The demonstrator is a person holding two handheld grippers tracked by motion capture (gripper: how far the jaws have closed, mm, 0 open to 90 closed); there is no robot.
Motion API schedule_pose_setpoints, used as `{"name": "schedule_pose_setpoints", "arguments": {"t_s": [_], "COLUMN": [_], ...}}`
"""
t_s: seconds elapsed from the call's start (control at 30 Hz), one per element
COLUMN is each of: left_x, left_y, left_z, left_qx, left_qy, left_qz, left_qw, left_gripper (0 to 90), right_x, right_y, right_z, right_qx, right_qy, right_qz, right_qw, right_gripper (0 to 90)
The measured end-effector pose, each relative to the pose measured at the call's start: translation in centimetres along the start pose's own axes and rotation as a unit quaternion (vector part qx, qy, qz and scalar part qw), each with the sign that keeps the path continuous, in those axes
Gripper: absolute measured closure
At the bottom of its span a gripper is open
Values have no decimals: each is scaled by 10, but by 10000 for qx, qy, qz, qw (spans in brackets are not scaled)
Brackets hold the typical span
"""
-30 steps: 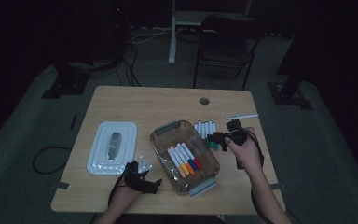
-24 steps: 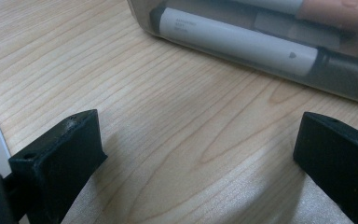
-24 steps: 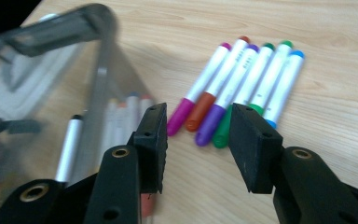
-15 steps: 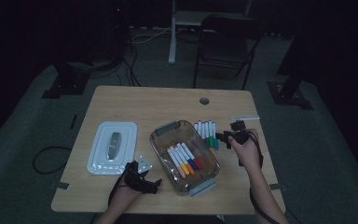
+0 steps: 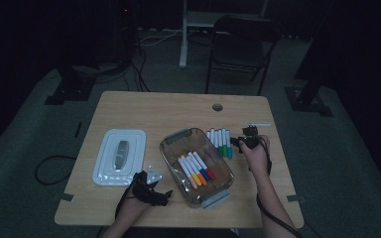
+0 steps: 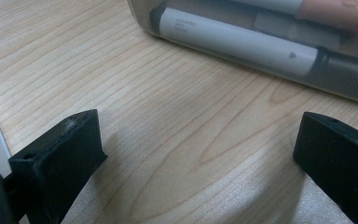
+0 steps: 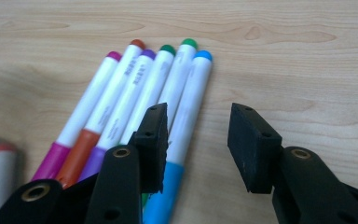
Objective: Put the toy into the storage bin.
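Observation:
Several loose markers [image 5: 220, 140] lie side by side on the wooden table [image 5: 129, 109], right of a clear container [image 5: 166, 153] holding more markers [image 5: 196, 168]. My right gripper [image 5: 235, 142] [image 7: 198, 116] hangs low over the loose row. Its jaws stand apart and have just been closing. The blue marker [image 7: 191, 102] runs along the inside of the left jaw, and no pad presses on it. A green marker [image 7: 151, 88] lies under that jaw. My left gripper [image 5: 163, 194] [image 6: 196, 140] rests wide open on bare wood, facing the container wall [image 6: 261, 46].
A white lid [image 5: 104, 158] with a grey handle lies left of the container. A thin white stick [image 5: 258, 124] sits near the table's right edge, and a cable hole [image 5: 217, 106] at the back. A folding chair [image 5: 238, 49] stands beyond the table.
My right hand has sunk toward the loose markers and shifted slightly. The left hand has stayed where it was.

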State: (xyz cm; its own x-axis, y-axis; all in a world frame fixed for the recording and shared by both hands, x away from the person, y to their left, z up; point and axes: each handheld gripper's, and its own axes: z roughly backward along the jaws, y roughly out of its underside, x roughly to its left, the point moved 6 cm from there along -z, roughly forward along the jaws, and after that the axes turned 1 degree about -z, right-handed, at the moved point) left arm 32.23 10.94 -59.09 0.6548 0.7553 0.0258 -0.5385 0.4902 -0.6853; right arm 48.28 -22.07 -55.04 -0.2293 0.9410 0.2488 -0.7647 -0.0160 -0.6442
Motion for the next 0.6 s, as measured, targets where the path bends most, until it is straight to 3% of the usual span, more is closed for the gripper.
{"name": "schedule_pose_setpoints", "arguments": {"t_s": [0.23,0.33,0.5,0.6], "left_x": [0,0,0,0], "left_y": [0,0,0,0], "left_z": [0,0,0,0], "left_qx": [1,1,1,0], "left_qy": [0,-1,-2,-2], "left_qz": [0,2,-2,-2], "left_qw": [10000,10000,10000,10000], "left_gripper": [19,19,19,19], "right_x": [1,5,3,-2], "right_y": [1,2,3,4], "right_z": [-12,-18,-25,-26], "right_qx": [120,206,327,403], "right_qy": [-9,41,173,413], "right_qz": [-66,16,16,125], "right_qw": [9999,9998,9993,9983], "right_gripper": [581,590,598,626]}}
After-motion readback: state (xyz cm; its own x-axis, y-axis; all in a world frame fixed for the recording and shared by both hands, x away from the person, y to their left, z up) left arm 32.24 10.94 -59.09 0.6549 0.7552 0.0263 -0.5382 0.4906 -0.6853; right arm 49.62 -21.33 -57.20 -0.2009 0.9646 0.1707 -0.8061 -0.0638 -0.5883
